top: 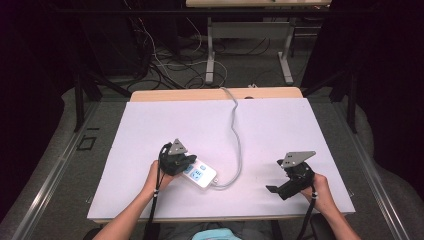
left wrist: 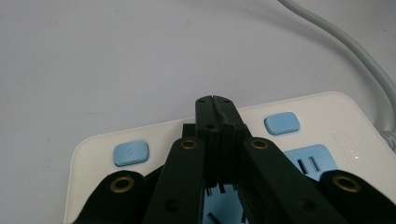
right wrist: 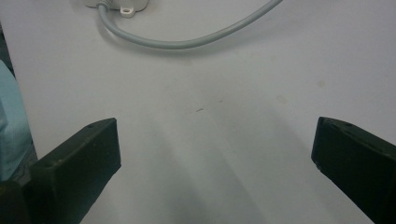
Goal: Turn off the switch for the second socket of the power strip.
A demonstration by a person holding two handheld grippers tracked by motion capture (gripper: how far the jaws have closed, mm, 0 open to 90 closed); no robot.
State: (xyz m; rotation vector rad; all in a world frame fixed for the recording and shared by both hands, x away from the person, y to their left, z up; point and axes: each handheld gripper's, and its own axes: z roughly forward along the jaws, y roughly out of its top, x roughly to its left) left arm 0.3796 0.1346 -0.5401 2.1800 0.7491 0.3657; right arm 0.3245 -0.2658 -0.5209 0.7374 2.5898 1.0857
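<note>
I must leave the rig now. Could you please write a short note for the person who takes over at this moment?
Left gripper: jaws shut with nothing between them, tips over the white power strip, between its two blue buttons. Whether the tips touch the strip cannot be told.
Right gripper: jaws wide open, empty, low over the bare table, right of the strip.
Things: the strip lies near the front edge; its grey cable runs to the far edge.
Done: left gripper placed at the strip.
Left: probably pressing a button; the right gripper has not joined yet.
</note>
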